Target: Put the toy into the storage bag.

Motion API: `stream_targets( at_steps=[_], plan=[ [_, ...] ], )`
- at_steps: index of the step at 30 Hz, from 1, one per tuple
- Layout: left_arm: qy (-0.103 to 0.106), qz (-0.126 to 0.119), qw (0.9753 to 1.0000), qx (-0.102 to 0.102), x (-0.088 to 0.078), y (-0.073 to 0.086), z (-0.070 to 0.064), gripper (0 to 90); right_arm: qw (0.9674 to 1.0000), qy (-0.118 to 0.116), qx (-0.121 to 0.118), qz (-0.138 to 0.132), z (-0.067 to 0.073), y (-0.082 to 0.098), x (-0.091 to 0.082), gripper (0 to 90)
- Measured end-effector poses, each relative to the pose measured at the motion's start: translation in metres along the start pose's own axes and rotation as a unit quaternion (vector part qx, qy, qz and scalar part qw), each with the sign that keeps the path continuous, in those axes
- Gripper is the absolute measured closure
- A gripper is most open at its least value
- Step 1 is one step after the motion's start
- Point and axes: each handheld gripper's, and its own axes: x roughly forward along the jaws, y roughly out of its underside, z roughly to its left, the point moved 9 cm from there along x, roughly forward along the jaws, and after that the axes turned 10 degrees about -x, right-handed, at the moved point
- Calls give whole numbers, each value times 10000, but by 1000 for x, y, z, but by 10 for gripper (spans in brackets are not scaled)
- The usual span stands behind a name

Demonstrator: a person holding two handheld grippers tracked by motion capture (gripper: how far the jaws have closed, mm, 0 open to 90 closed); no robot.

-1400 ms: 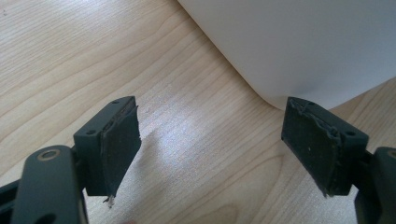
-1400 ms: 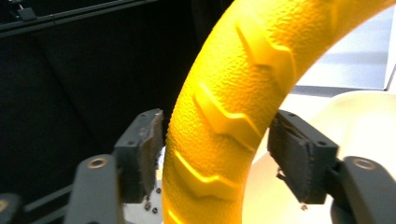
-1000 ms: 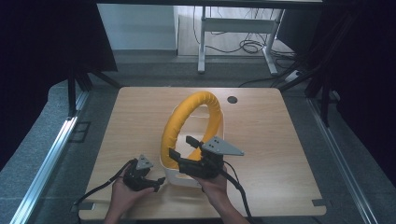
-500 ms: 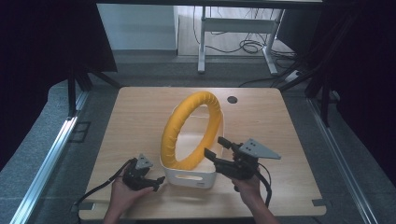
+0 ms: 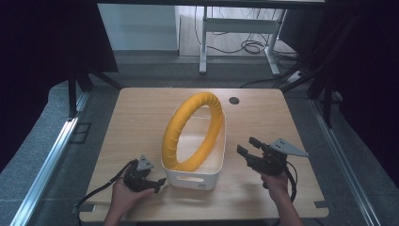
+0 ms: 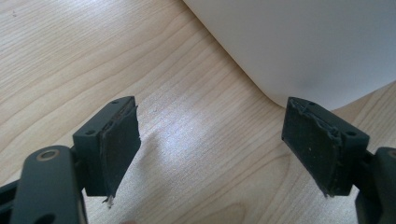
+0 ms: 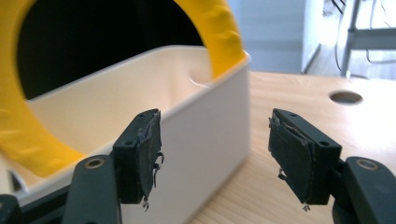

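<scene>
1. Table (image 5: 141, 117): pale wood top that carries everything below. A round cable hole (image 5: 234, 100) sits in it beyond the bin's far right corner.
2. Ring (image 5: 194, 132): yellow padded hoop, standing on edge inside the bin and tilted, its lower arc down in the bin's near left part, its top rising well above the far rim. Seen also in the right gripper view (image 7: 224, 32), where it leans against the bin's inner wall.
3. Bin (image 5: 207, 176): white plastic tub with a handle slot in its near wall, set at the middle of the table's near half. This is the landmark for all entries.
4. Right gripper (image 5: 249, 147): held off the bin's right side, apart from it, jaws spread and empty, pointing toward the bin's right wall (image 7: 210, 140).
5. Left gripper (image 5: 159, 183): resting low on the table just beside the bin's near left corner (image 6: 289, 51), jaws spread wide with nothing between them.
6. Handling note, as a judgement: the ring looks already lodged in the bin, so the step in hand is likely steadying or shifting the bin. Each gripper would do well to close squarely on a bin wall, not on the hoop. The tall ring may tip out if the bin is jolted, so move slowly and keep the bin level.
</scene>
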Motion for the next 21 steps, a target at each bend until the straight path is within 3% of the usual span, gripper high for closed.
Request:
stream_targets(
  at_steps=[5, 21],
  plan=[
    [-6, 4, 10000, 25, 0, 0, 0, 193, 9997, 87, 61, 214, -11, 17, 4, 354],
    [10, -20, 10000, -65, 0, -1, 0, 193, 9998, 173, -77, 117, -14, 17, 1, 357]
  ],
)
